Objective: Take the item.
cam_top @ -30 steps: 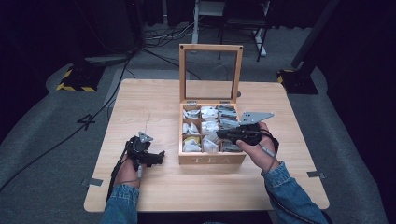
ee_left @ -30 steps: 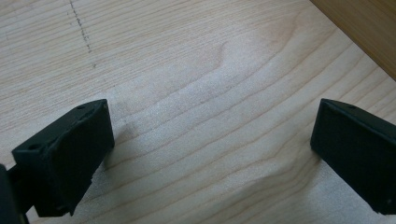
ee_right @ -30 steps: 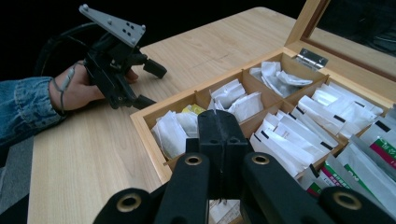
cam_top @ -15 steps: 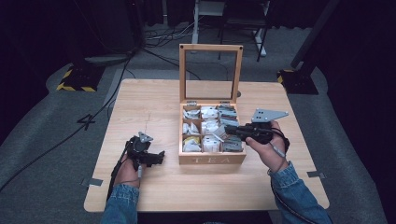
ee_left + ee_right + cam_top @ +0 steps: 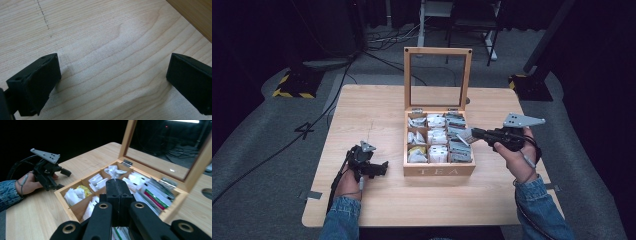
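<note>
A dark studio or lab: black curtains (image 5: 257,40), floor cables (image 5: 387,42), hazard-striped stand bases (image 5: 292,87) around a lone wooden table (image 5: 372,115).

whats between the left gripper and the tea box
Nothing: bare wooden table separates the left gripper from the tea box, as the high view shows.

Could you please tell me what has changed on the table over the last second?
The right gripper has drawn back rightward from over the tea box, jaws shut on a flat grey packet lifted out of the right-hand column. The left gripper has stayed open, resting on the table left of the box. The box has not moved and its lid stands upright as before.
</note>
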`<state>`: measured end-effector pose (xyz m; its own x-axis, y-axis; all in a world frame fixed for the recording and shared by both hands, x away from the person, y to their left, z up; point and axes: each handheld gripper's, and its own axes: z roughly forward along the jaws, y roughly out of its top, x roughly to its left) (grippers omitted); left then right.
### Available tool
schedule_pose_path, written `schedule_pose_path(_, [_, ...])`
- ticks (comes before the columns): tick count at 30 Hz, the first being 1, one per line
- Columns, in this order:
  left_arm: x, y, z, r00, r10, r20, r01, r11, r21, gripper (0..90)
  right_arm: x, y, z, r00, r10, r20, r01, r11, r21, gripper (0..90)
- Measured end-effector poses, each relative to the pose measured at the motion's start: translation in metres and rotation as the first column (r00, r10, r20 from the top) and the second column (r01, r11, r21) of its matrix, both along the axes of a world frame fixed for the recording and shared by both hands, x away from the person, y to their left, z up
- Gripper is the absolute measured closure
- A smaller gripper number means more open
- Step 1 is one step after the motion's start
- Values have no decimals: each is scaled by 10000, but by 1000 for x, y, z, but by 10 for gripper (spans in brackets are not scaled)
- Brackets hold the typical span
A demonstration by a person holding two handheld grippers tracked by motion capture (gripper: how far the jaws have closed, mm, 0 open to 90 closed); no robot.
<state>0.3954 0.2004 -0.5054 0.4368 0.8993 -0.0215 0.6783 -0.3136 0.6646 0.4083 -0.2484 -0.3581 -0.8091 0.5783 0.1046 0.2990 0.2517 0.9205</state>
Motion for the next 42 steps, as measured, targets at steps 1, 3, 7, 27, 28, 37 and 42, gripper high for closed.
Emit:
schedule_pose_path(1, [0,0,0,10000,0,0,0,10000,0,0,0,-3,1,10000,-50,15,50,10000,24,900])
schedule_pose_path(3, [0,0,0,10000,1,2,-1,10000,2,0,0,-7,3,9998,-204,74,204,9998,20,900])
schedule_pose_path(7, [0,0,0,10000,4,0,-4,10000,-1,0,3,-16,3,9988,-477,80,476,9988,70,900])
schedule_pose_path(27, [0,0,0,10000,2,1,-2,10000,-1,0,30,-56,-25,9774,-2015,-642,1999,9793,-301,900])
schedule_pose_path(28, [0,0,0,10000,3,1,-3,10000,0,0,30,-56,-25,9774,-2015,-642,1999,9793,-301,900])
schedule_pose_path(37, [0,0,0,10000,2,2,-2,10000,2,0,45,-66,-57,9566,-2632,-1250,2555,9640,-742,900])
schedule_pose_path(42, [0,0,0,10000,4,4,-4,10000,0,0,51,-69,-69,9485,-2813,-1460,2697,9583,-942,900])
